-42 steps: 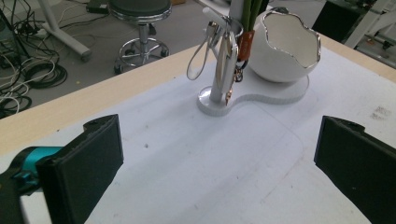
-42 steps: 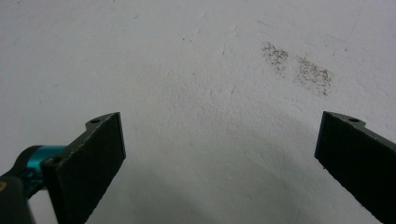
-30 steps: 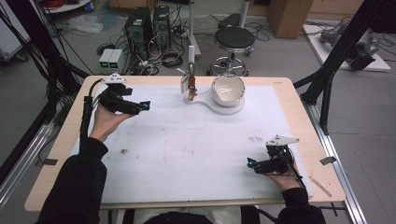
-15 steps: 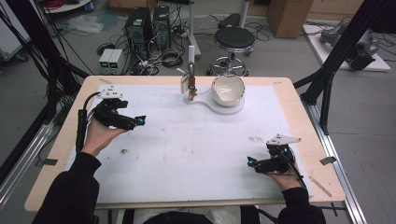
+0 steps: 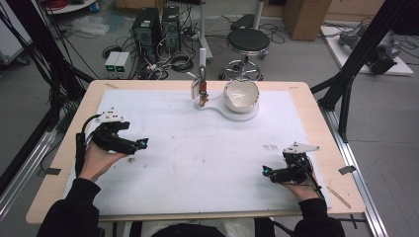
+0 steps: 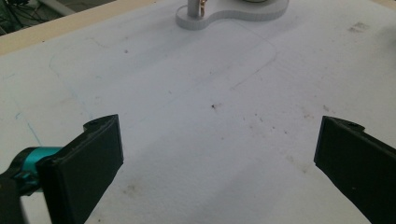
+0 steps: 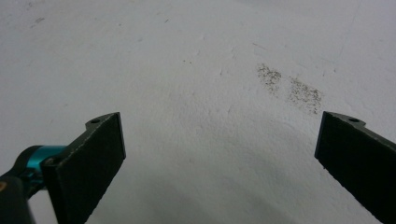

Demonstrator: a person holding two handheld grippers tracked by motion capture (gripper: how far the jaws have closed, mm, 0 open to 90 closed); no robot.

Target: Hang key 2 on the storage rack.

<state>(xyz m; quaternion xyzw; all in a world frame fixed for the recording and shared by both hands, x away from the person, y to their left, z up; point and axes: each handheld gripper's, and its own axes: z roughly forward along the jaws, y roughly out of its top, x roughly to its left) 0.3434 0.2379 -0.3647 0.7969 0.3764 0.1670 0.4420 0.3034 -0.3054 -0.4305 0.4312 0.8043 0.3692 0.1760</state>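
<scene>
My left gripper (image 5: 140,143) hovers over the left part of the white mat (image 5: 197,163), held in a hand, its jaws open and empty. In the left gripper view its two black jaws (image 6: 219,126) stand wide apart over bare mat. My right gripper (image 5: 267,172) rests low at the mat's front right, also open with nothing in it. The right gripper view has its jaws (image 7: 219,121) spread over stained white mat (image 7: 187,56). A white bowl (image 5: 241,93) sits on a white base (image 5: 215,109) at the back centre, beside a short post (image 5: 202,86) carrying a small brownish piece.
The wooden table edge (image 5: 64,148) frames the mat. A dark speckled stain (image 7: 289,86) lies ahead of the right jaws. The base's rounded end (image 6: 233,14) is far ahead of the left jaws. Computers, cables and a stool (image 5: 249,39) stand on the floor beyond.
The left hand has drawn its gripper back from the far left of the mat toward the near edge. The right gripper has stayed put.
</scene>
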